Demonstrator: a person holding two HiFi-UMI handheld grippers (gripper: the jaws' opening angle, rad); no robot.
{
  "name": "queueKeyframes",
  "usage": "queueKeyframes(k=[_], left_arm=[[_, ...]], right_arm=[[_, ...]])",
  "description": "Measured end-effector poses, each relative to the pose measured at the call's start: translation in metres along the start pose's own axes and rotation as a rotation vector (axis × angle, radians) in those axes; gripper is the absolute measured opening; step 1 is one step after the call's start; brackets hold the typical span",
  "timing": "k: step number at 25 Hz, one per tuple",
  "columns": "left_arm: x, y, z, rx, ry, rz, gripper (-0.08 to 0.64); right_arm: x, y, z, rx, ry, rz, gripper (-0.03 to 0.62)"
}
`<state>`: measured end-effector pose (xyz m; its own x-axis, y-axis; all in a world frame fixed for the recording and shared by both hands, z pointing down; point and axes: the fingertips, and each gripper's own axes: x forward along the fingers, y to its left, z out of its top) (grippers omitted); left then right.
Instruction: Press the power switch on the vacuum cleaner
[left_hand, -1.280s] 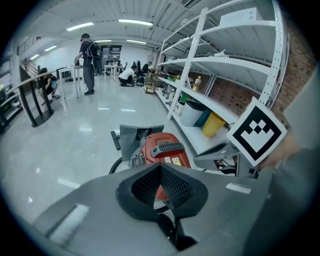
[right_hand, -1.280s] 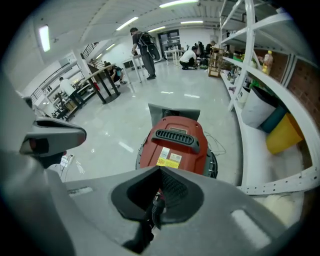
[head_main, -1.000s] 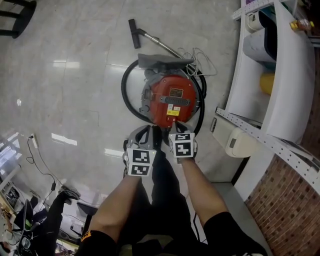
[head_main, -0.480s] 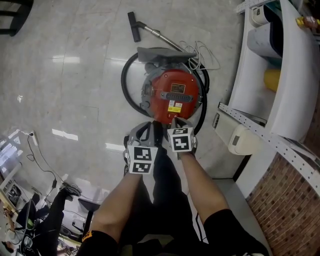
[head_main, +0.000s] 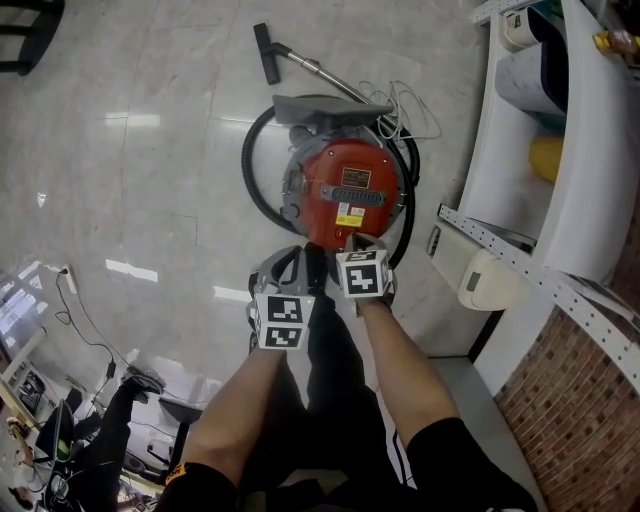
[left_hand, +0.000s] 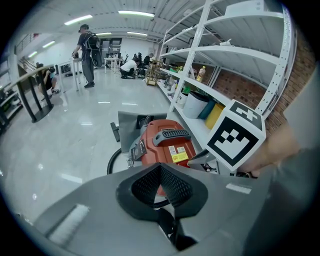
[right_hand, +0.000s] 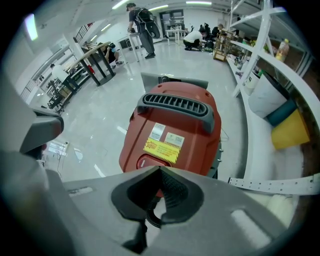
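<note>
The red canister vacuum cleaner (head_main: 345, 195) lies on the pale tiled floor, with a grey handle (right_hand: 176, 106) on top and a yellow label (right_hand: 161, 148) near its rear. Its red oval power switch (right_hand: 148, 161) shows just below that label. My right gripper (head_main: 351, 243) is shut and empty, its tip hovering just over the vacuum's near end, close above the switch. Whether it touches the switch I cannot tell. My left gripper (head_main: 299, 257) is shut and empty too. It is held a little to the left of and behind the right one, off the vacuum's near left edge.
A black hose (head_main: 255, 190) loops around the vacuum, and its wand and floor nozzle (head_main: 267, 55) point away. White shelving (head_main: 520, 150) with a yellow container (head_main: 548, 160) runs along the right, a white box (head_main: 482, 282) at its foot. Cables (head_main: 70, 295) trail at left.
My right gripper has edged forward, closer to the vacuum's near end. The left gripper has hardly moved.
</note>
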<state>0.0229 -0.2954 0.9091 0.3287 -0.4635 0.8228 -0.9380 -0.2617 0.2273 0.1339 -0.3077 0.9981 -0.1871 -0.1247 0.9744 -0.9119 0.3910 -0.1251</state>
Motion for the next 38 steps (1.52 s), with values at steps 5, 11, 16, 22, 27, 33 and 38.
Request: queueKeyframes(k=[5, 11, 16, 22, 27, 33, 38], left_arm=[[0.003, -0.003, 0.003, 0.003, -0.004, -0.006, 0.015], [0.001, -0.002, 0.011, 0.021, 0.005, -0.006, 0.015], [-0.014, -0.004, 0.025, 0.024, 0.0, -0.013, 0.015], [-0.047, 0.0, 0.052, 0.021, -0.062, -0.022, 0.015], [-0.09, 0.002, 0.066, 0.01, -0.116, -0.026, 0.015], [-0.149, 0.017, 0.072, 0.006, -0.187, -0.03, 0.015], [-0.205, 0.029, 0.075, 0.018, -0.251, -0.033, 0.015]], right_arm=[[0.006, -0.005, -0.004, -0.012, 0.019, -0.003, -0.008], [-0.002, -0.022, -0.013, 0.026, 0.036, -0.035, -0.008], [-0.025, -0.021, -0.015, 0.033, 0.021, -0.041, -0.008], [-0.063, -0.001, 0.0, 0.05, -0.06, -0.025, -0.008], [-0.118, 0.022, 0.018, 0.08, -0.16, -0.025, -0.008], [-0.188, 0.058, 0.042, 0.06, -0.337, -0.043, -0.008], [-0.259, 0.098, 0.054, 0.056, -0.482, -0.057, -0.008]])
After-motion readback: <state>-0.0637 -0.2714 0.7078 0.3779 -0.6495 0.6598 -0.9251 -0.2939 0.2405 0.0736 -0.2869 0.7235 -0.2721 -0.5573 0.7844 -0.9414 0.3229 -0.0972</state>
